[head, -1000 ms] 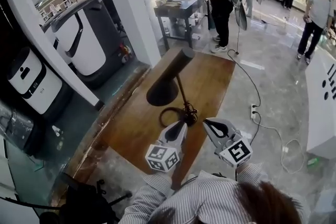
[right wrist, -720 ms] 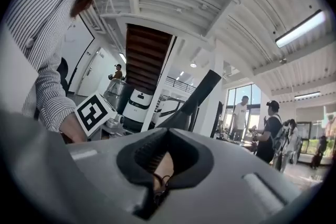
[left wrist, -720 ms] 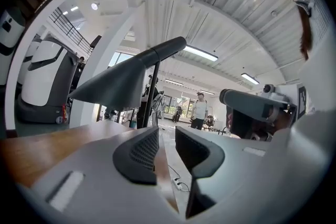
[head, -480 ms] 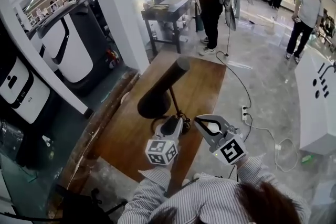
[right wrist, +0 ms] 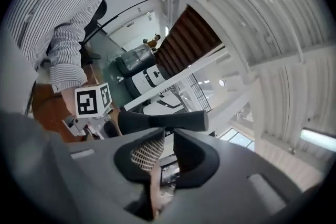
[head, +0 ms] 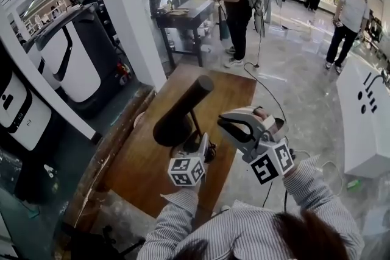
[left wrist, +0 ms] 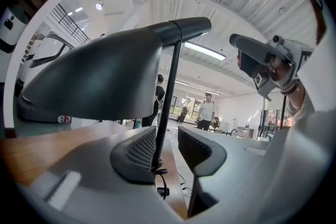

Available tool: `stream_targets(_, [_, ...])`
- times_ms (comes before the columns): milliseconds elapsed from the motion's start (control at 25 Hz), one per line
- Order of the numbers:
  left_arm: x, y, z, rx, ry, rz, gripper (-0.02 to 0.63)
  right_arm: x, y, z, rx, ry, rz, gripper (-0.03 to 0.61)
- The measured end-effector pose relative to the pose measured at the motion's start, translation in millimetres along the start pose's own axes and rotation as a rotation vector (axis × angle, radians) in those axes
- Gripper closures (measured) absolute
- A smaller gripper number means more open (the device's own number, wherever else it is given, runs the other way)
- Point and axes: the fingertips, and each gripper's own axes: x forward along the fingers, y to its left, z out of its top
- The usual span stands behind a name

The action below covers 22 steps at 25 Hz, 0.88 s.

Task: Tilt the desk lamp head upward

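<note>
1. The wooden table (head: 146,161) is the biggest thing near me, and I count one of it; a second, darker table (head: 183,12) stands well beyond, with several people around it.
2. One desk lamp stands on the wooden table, near its edge on my side; its dark lamp head (head: 180,109) slopes with the wide mouth low and near me and the narrow end high and farther off.
3. I count two grippers, one in each hand, and neither has the lamp in its grasp.
4. My left gripper (left wrist: 165,134) points level at the lamp's foot; its jaws have just been opening and stand wide apart, with the thin stem (left wrist: 169,92) between them, close beside the left pad and clear of the right one.
5. My right gripper (right wrist: 168,136) is held up beside the head and apart from it; its jaws have just been opening to a narrow gap, with nothing between them.
6. By my reckoning the tilt is still to do; the mouth faces down, nothing grips the head, and what remains is steadying the stem and raising the head.
</note>
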Motion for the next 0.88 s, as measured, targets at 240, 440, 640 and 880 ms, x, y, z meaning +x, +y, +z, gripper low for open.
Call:
stream_targets(240, [7.7,0.5,-2.4,0.016,0.013,0.005,0.496,15.5,-45.0,16.0,-0.406,0.105,-0.069,0.405])
stream_targets(440, [6.4,3.7,-1.0,0.022,0.02,0.006,0.506,33.9,-53.8,30.7,-0.702,0.14,-0.02,0.345])
stream_targets(640, [7.4,5.4,-3.1,0.018,0.019,0.011,0.518,47.7,-46.4,33.7,-0.89,0.168,0.082,0.345])
stream_targets(880, [7.3,3.6,-2.5,0.012,0.017,0.009,0.52,49.0,-39.7,19.9,-0.914,0.241,0.215,0.345])
